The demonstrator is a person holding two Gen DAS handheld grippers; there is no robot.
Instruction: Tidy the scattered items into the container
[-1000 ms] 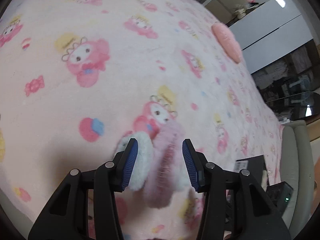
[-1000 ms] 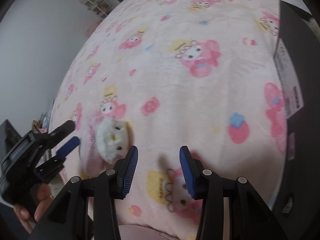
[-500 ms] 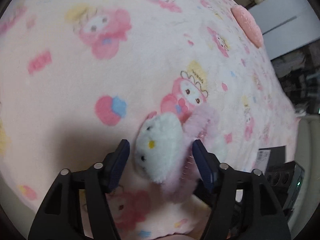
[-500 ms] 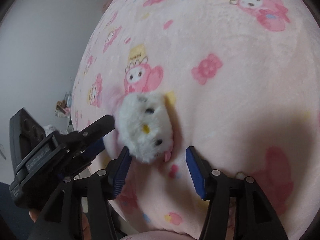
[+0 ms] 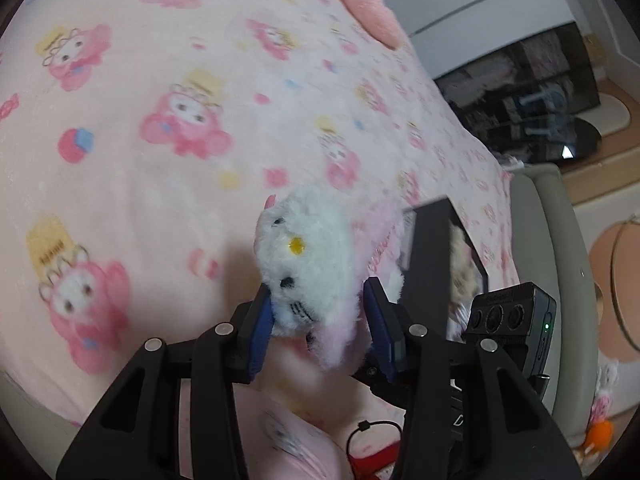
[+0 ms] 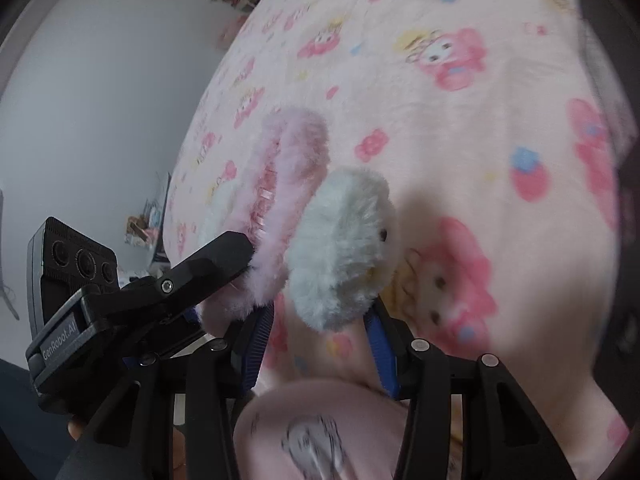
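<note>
Earmuffs (image 5: 308, 276), one pair with two white cat-face pads on a pink furry band, sit low in the middle of both views, held over the patterned bed blanket (image 5: 140, 200). We see the left gripper (image 5: 318, 300) with jaws that have just been closing, pinching one pad. The right gripper (image 6: 320, 316) has jaws also just closing and seemingly pinching the other pad, though blur hides the contact.
</note>
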